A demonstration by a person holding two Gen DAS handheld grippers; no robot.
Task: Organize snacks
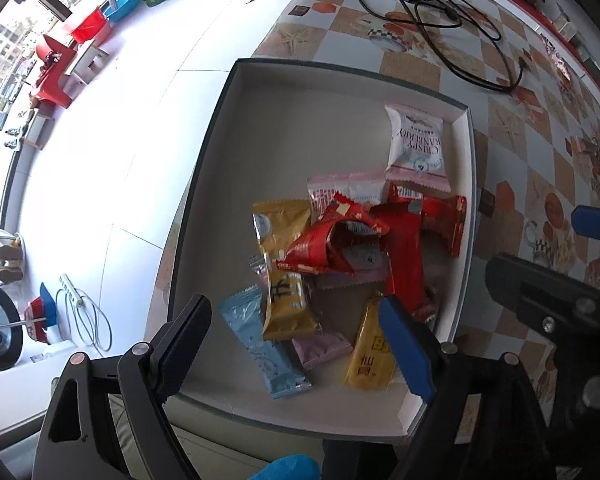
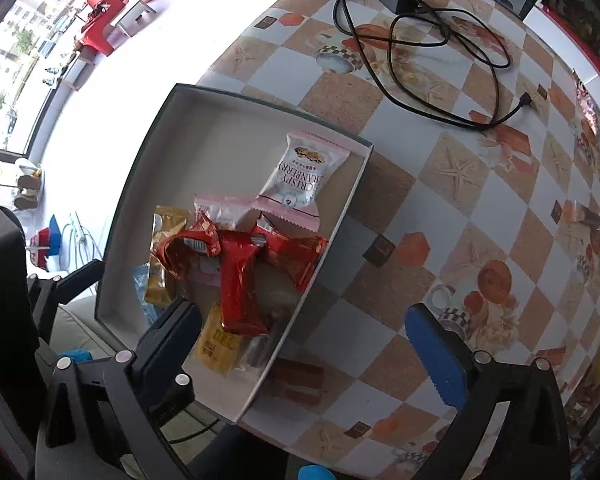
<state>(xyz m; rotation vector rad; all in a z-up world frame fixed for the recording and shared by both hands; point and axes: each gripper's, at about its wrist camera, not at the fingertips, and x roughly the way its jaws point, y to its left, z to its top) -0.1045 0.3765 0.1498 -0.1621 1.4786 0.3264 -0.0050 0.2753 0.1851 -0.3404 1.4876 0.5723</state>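
Right now my left gripper [image 1: 296,332] hangs over the near end of the box [image 1: 220,128], its fingers spread wide with nothing between them. My right gripper [image 2: 312,332] is also spread and empty, straddling the box's right wall [image 2: 324,264], with its dark finger [image 2: 176,328] over the inside and its blue finger [image 2: 436,356] over the tablecloth [image 2: 480,200] beside the box. Everything I am sorting lies loose inside the box. A crumpled red wrapper [image 1: 332,244] sits at the middle of the pile, with a long red packet [image 1: 404,264] touching it on the side toward the right wall. A white and pink cranberry packet [image 1: 416,144] lies toward the far right corner of the box. A gold packet [image 1: 284,280] lies left of the red wrapper, and a pale blue packet [image 1: 260,344] and a yellow packet [image 1: 372,356] rest near the box's front wall. Beyond the far wall of the box, a black cable [image 2: 420,48] with its adapter loops across the tablecloth, well apart from the box.
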